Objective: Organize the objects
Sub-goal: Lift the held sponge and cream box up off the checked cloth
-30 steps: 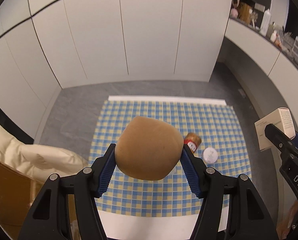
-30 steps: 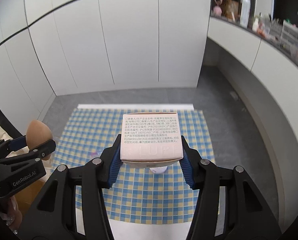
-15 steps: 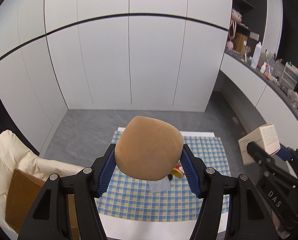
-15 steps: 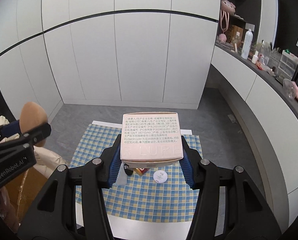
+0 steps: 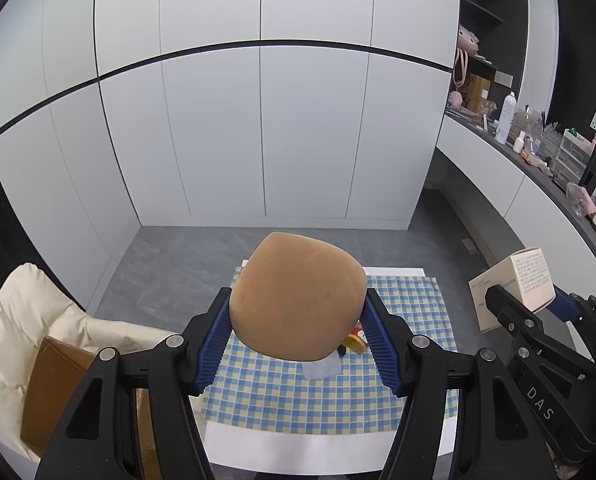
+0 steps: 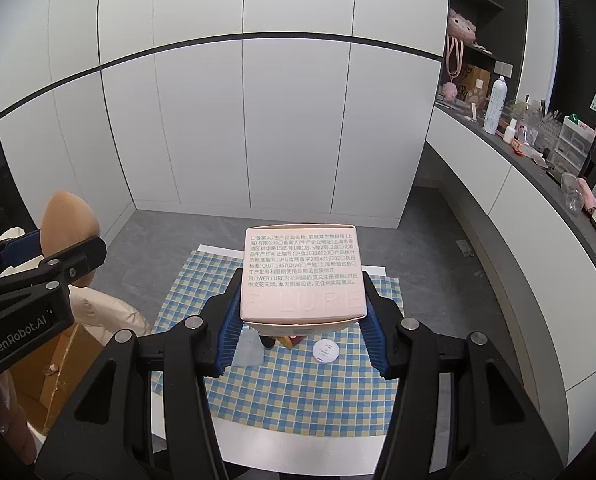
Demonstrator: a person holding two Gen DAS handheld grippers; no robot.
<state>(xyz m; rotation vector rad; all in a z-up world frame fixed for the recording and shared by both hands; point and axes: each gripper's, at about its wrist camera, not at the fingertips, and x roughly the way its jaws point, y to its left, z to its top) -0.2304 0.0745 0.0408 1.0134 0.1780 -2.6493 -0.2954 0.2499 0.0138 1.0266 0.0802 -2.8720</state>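
- Left wrist view: the left gripper (image 5: 298, 336) is clamped on a tan, egg-shaped makeup sponge (image 5: 298, 298), high above the blue-and-yellow checked cloth (image 5: 413, 308). Squeeze gently; it likely deforms.
- Right wrist view: the right gripper (image 6: 301, 326) is clamped on a pale pink printed carton (image 6: 301, 274). Carry it level, clear of the left gripper.

Two handheld grippers are in view, the left gripper (image 5: 298, 334) carrying one tan sponge (image 5: 298, 298), the right gripper (image 6: 302, 330) one pale pink box (image 6: 301, 276) printed with text. Below them lies one blue-and-yellow checked cloth (image 6: 298, 392). On it sit one round white tin (image 6: 325, 351), one small red-and-yellow container (image 5: 357, 340), partly hidden, and one pale translucent packet (image 6: 249, 352). Beside the cloth stand one cream cushioned chair (image 5: 26, 320) and one brown cardboard box (image 5: 58, 384).
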